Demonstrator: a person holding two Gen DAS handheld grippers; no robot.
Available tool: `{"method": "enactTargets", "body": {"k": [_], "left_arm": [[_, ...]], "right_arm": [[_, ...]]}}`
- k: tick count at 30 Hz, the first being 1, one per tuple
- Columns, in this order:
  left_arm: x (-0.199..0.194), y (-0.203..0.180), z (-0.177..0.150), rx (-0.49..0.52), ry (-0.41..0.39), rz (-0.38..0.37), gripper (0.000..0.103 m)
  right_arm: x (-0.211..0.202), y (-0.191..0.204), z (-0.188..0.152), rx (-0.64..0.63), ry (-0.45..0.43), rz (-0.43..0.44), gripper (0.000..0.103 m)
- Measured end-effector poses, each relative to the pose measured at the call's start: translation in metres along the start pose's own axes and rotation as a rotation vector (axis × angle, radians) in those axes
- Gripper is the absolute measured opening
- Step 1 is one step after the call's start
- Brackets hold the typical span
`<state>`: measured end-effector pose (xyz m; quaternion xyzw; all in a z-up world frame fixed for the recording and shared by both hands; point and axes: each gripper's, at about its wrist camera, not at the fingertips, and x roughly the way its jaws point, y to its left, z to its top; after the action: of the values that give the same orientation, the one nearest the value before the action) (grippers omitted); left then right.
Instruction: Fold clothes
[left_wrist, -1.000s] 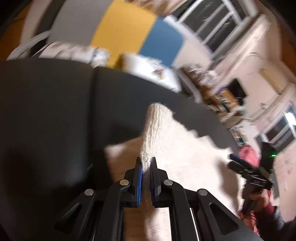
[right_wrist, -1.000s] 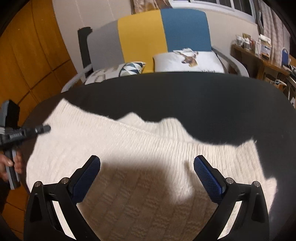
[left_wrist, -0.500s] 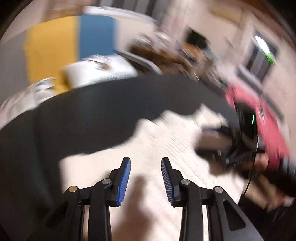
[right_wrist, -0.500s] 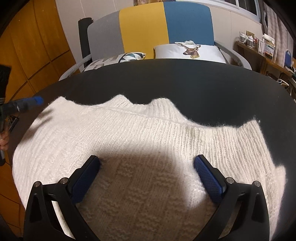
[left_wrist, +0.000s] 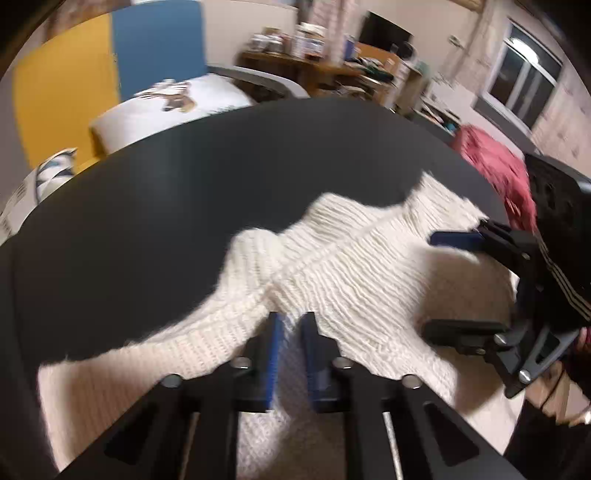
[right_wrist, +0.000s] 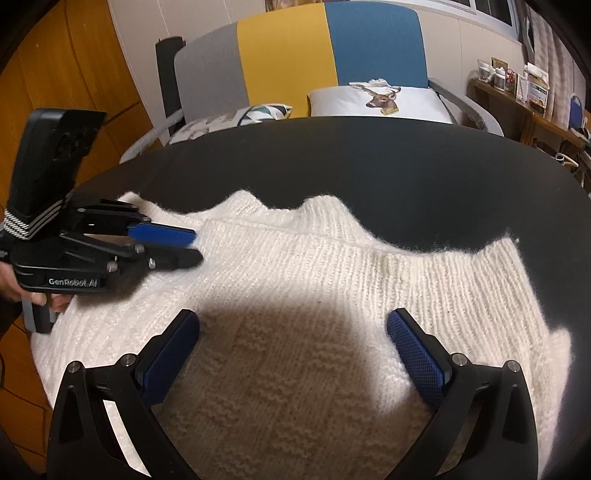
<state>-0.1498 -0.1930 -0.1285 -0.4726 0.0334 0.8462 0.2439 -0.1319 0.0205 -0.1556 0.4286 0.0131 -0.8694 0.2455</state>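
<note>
A cream knit sweater (left_wrist: 351, 266) lies spread on the round black table (left_wrist: 147, 221), its wavy far edge toward the chair. My left gripper (left_wrist: 291, 321) is at the sweater's left part, jaws closing to a narrow gap with a ridge of knit pinched between the blue pads. The right wrist view shows the left gripper (right_wrist: 184, 245) low over the sweater (right_wrist: 332, 266) near the table's (right_wrist: 369, 166) left edge. My right gripper (right_wrist: 293, 339) hovers wide open above the sweater's middle, nothing between its fingers. It also appears at the right of the left wrist view, the right gripper (left_wrist: 443, 284) open.
Behind the table stands a chair (right_wrist: 332, 48) with a grey, yellow and blue back, holding a deer-print cushion (right_wrist: 380, 96). A pink-red cloth (left_wrist: 495, 166) sits past the table's right rim. Cluttered shelves (right_wrist: 524, 85) line the far right. Wooden panelling (right_wrist: 55, 66) is at left.
My left gripper let go of the raised fold, opened, swung across the sweater and closed on the knit again. The sweater now lies flatter. The right gripper stayed open in place.
</note>
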Motion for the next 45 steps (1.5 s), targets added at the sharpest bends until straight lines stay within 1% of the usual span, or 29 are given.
{"method": "enactTargets", "body": {"k": [4,5,6,9,11,12,13,15,18,20,21,22,23,25,27,29,30,32,33,34,35,37,40,42,43,45], "left_arm": [[0.0,0.007,0.003,-0.068,-0.061,0.025,0.005],[0.002,0.008,0.003,-0.092,-0.076,0.029,0.005],[0.007,0.009,0.002,-0.113,-0.083,0.039,0.004],[0.016,0.015,0.001,-0.161,-0.064,0.026,0.003],[0.012,0.021,-0.001,-0.195,-0.072,-0.014,0.008],[0.009,0.023,-0.003,-0.206,-0.079,-0.038,0.016],[0.003,0.028,-0.006,-0.227,-0.088,-0.057,0.018],[-0.016,0.036,-0.018,-0.282,-0.118,-0.053,0.019],[-0.063,0.051,-0.05,-0.356,-0.229,-0.034,0.022],[-0.093,0.069,-0.078,-0.428,-0.275,0.009,0.024],[-0.105,0.077,-0.095,-0.469,-0.284,0.024,0.026],[-0.114,0.086,-0.113,-0.513,-0.287,0.023,0.027],[-0.124,0.095,-0.136,-0.567,-0.281,0.011,0.028],[-0.134,0.102,-0.167,-0.621,-0.275,-0.013,0.028],[-0.145,0.098,-0.197,-0.629,-0.275,-0.04,0.028],[-0.153,0.088,-0.212,-0.598,-0.285,-0.071,0.028],[-0.155,0.082,-0.216,-0.578,-0.291,-0.095,0.029],[-0.153,0.07,-0.219,-0.528,-0.293,-0.131,0.029],[-0.152,0.064,-0.22,-0.502,-0.293,-0.148,0.029],[-0.151,0.06,-0.22,-0.48,-0.293,-0.156,0.029],[-0.147,0.058,-0.219,-0.473,-0.288,-0.154,0.029],[-0.139,0.058,-0.22,-0.475,-0.27,-0.145,0.029],[-0.132,0.065,-0.228,-0.517,-0.273,-0.173,0.029],[-0.131,0.07,-0.235,-0.558,-0.279,-0.197,0.029],[-0.131,0.072,-0.239,-0.575,-0.285,-0.204,0.029],[-0.132,0.072,-0.245,-0.602,-0.297,-0.217,0.029]], "right_arm": [[-0.013,0.0,0.013,0.011,-0.02,0.01,0.103],[-0.014,-0.001,0.015,0.008,-0.021,0.001,0.103],[-0.014,-0.002,0.017,0.002,-0.02,-0.012,0.103],[0.0,-0.002,0.008,-0.021,0.015,-0.021,0.103],[0.01,-0.001,-0.001,-0.033,0.009,-0.028,0.103],[0.012,-0.002,-0.003,-0.034,0.011,-0.027,0.103],[0.013,-0.003,-0.003,-0.029,0.015,-0.019,0.103],[0.013,-0.005,-0.004,-0.019,0.01,-0.005,0.103],[0.013,-0.006,-0.004,-0.02,0.005,-0.006,0.103],[0.013,-0.006,-0.005,-0.02,0.003,-0.008,0.103],[0.012,-0.006,-0.005,-0.02,0.002,-0.009,0.103],[0.012,-0.006,-0.005,-0.02,0.001,-0.009,0.103],[0.011,-0.007,-0.007,-0.02,0.001,-0.01,0.103],[0.01,-0.006,-0.006,-0.017,0.012,-0.016,0.103],[0.009,-0.004,-0.003,-0.013,0.038,-0.032,0.103],[-0.002,0.005,0.002,0.012,0.051,-0.022,0.103],[-0.012,0.013,0.003,0.024,0.039,0.008,0.103],[-0.031,0.032,0.002,0.035,0.019,0.104,0.103],[-0.036,0.045,0.0,0.022,0.023,0.139,0.103],[-0.04,0.058,-0.004,0.003,0.031,0.169,0.103],[-0.041,0.068,-0.007,-0.015,0.042,0.178,0.103],[-0.031,0.08,-0.015,-0.044,0.082,0.147,0.103],[-0.013,0.098,-0.027,-0.087,0.146,0.091,0.103],[0.001,0.101,-0.033,-0.154,0.154,0.009,0.103],[0.005,0.101,-0.034,-0.183,0.144,-0.019,0.103],[0.009,0.097,-0.032,-0.198,0.123,-0.042,0.103]]}}
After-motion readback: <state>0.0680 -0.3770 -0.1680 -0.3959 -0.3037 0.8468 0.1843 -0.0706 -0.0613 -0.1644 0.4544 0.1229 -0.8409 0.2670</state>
